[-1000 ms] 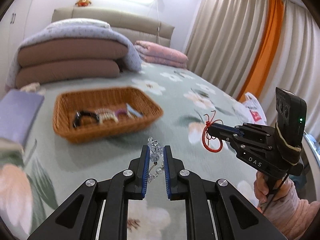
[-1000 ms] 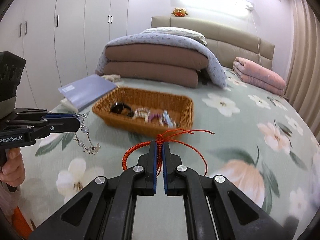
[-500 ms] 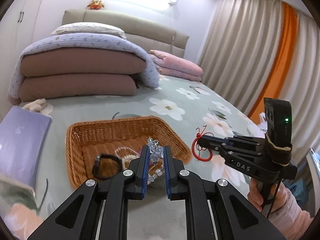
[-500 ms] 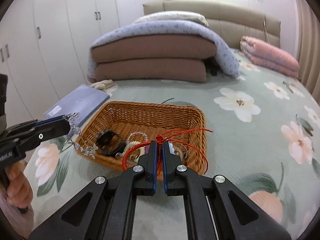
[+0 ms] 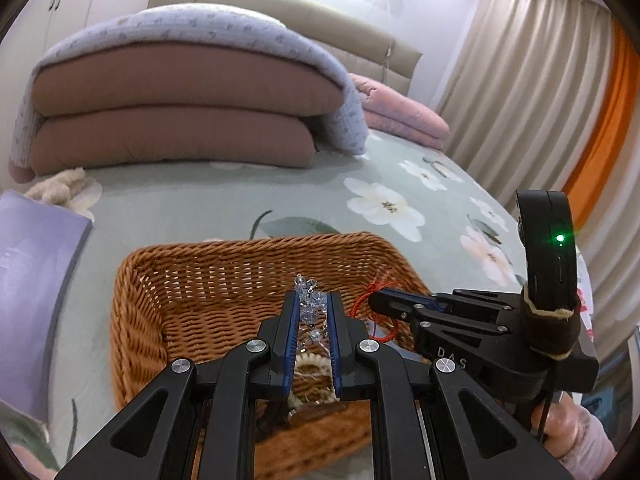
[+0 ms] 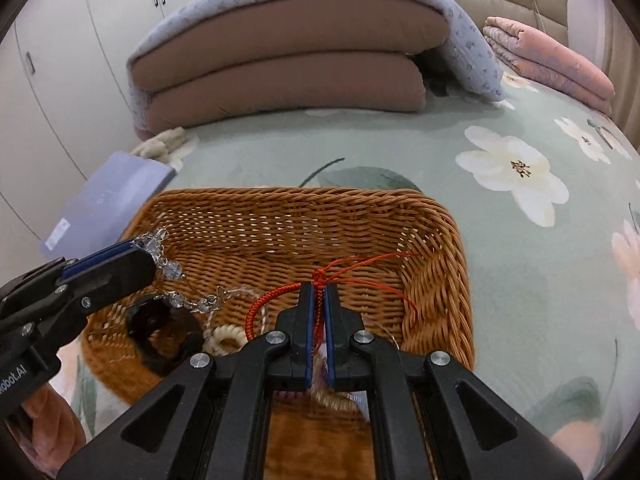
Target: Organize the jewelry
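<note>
a woven wicker basket (image 6: 436, 240) sits on a bed covered with a pale green floral bedspread (image 6: 520, 280). both tongs hang over the basket, pointing down into it. the left tongs (image 5: 313, 304) are clamped on a clear crystal bead bracelet (image 6: 170, 270), whose loose end dangles toward the basket floor. the right tongs (image 6: 319, 290) are pinched tight on a red cord bracelet (image 6: 280, 294), its loop hanging to one side and thin red tails trailing toward the basket's right wall. inside the basket lie a black bangle (image 6: 160, 332) and a cream beaded bracelet (image 6: 224, 336), close together near the front. a lilac book (image 6: 108, 196) lies on the bed just left of the basket. behind it are stacked brown folded quilts (image 6: 288, 60) and a pink folded blanket (image 6: 548, 56). a person's hand (image 6: 44, 420) grips the left handle.
</note>
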The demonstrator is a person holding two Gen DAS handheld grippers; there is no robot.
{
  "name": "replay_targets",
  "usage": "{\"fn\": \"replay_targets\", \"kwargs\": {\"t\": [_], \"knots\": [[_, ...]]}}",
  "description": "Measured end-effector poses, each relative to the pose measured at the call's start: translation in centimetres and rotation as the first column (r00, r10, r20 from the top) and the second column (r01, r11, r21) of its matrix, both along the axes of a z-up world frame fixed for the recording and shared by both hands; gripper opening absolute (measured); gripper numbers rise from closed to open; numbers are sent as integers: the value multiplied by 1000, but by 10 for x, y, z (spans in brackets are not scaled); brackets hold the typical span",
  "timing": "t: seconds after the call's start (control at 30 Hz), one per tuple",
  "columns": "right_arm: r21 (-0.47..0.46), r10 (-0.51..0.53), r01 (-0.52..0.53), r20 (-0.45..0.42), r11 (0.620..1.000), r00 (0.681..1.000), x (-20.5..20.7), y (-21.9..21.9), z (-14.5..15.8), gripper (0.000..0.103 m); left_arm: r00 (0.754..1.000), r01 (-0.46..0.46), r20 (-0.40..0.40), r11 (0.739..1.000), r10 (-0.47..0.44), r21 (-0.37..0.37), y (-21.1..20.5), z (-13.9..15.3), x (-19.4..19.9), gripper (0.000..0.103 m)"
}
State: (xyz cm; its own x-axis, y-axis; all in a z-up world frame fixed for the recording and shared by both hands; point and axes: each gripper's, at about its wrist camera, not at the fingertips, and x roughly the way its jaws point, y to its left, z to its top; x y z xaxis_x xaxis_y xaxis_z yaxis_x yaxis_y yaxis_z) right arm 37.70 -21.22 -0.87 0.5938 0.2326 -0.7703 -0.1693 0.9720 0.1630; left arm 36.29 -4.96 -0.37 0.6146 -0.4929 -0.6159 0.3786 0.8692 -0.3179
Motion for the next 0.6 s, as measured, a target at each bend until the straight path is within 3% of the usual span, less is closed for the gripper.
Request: {"fn": "replay_targets", "kwargs": {"t": [0.23,0.3,0.37,0.4,0.6], "knots": [[55,9,-6,-47,998,999,13,-5,-7,12,1000,-13,-18,1000,13,-8,-1,-14,15,14],[62,9,-6,-45,998,999,10,-6,-6,20,1000,-14,-14,1000,14,-4,0,-13,15,13],[76,7,-4,-35,997,999,4,-9,-4,36,1000,-14,-9,1000,13,-16,2,-10,13,14],[82,7,-4,-33,997,999,2,-10,-3,38,1000,-12,-10,1000,12,-22,3,-8,12,14],[106,26,-24,-23,994,999,-19,-15,7,39,1000,9,13,1000,-9,-15,6,7,-3,15]]}}
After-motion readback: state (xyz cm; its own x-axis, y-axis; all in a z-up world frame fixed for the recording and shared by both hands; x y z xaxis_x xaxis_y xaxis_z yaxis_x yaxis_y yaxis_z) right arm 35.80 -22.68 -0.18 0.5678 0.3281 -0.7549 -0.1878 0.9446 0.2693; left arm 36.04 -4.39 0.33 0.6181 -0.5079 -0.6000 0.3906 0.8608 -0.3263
